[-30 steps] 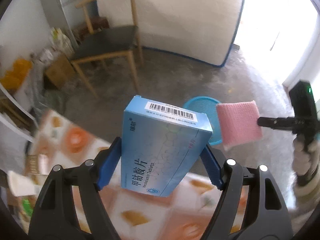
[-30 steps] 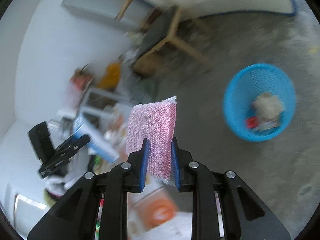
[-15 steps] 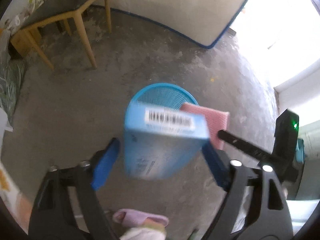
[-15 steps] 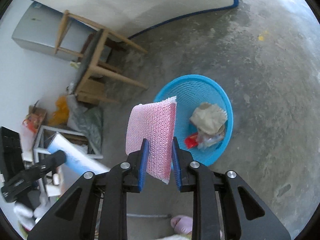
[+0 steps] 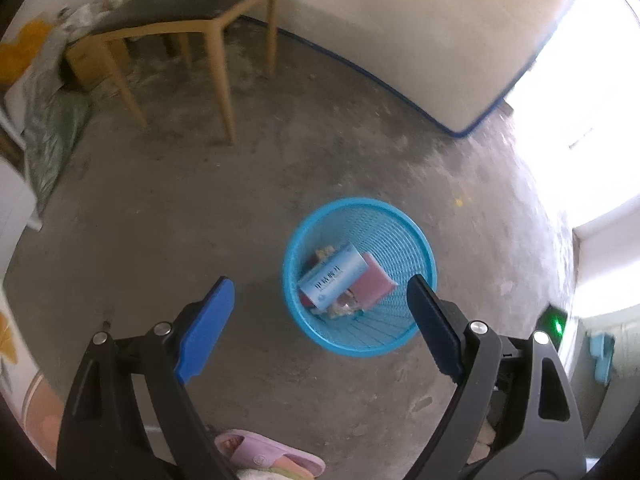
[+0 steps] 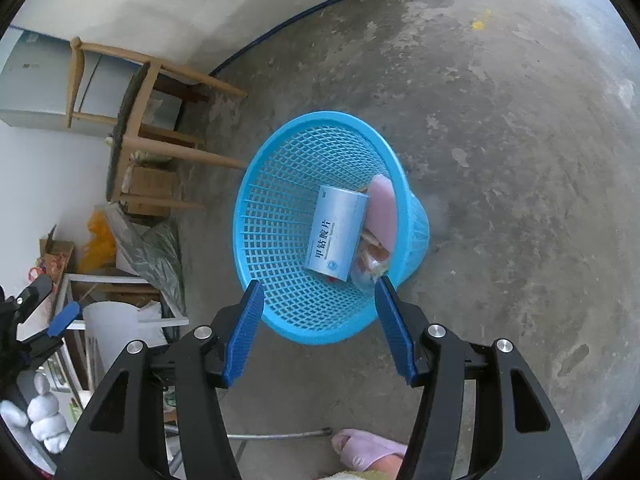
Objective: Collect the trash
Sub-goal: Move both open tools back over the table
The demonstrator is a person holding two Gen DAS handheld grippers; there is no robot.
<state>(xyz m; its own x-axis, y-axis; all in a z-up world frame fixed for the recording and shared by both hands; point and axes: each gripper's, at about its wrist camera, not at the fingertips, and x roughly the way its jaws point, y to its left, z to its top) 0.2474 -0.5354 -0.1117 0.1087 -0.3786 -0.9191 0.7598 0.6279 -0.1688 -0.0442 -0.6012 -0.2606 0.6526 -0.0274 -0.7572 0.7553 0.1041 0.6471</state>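
Both tools' jaws gape empty above the basket holding box and sponge.

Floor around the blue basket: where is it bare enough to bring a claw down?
Bare concrete lies between the blue basket and the wooden chair, and from the basket toward the mattress. Crowded: clutter by the shelf beside the chair, and a pink slipper on the near side.
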